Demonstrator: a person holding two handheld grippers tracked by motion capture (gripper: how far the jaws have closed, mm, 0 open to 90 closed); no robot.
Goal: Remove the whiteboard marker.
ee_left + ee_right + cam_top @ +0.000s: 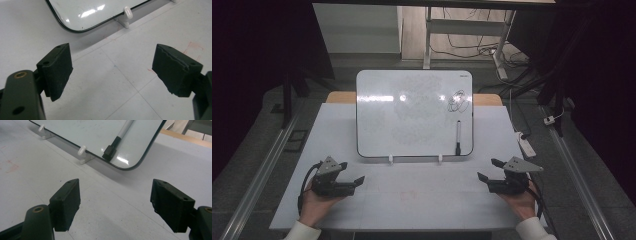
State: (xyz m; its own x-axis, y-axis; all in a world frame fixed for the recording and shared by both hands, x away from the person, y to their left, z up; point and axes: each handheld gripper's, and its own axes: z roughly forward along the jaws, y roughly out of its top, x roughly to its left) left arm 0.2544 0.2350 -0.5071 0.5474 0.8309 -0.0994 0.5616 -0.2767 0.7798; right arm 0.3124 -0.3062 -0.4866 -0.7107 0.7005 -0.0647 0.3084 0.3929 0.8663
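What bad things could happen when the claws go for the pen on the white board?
The slim white marker with a black cap lies loose on the tilted white whiteboard; a nudge might send it sliding off. The board rests on just two small white clips, so a push from the open right gripper could tip it. A jaw might smear the black scribble.

A lab-like recording space is suggested: a white table (412,200) is enclosed by dark curtains (257,75), floor rails (262,165), trailing cables (472,50) and a power strip (527,146).
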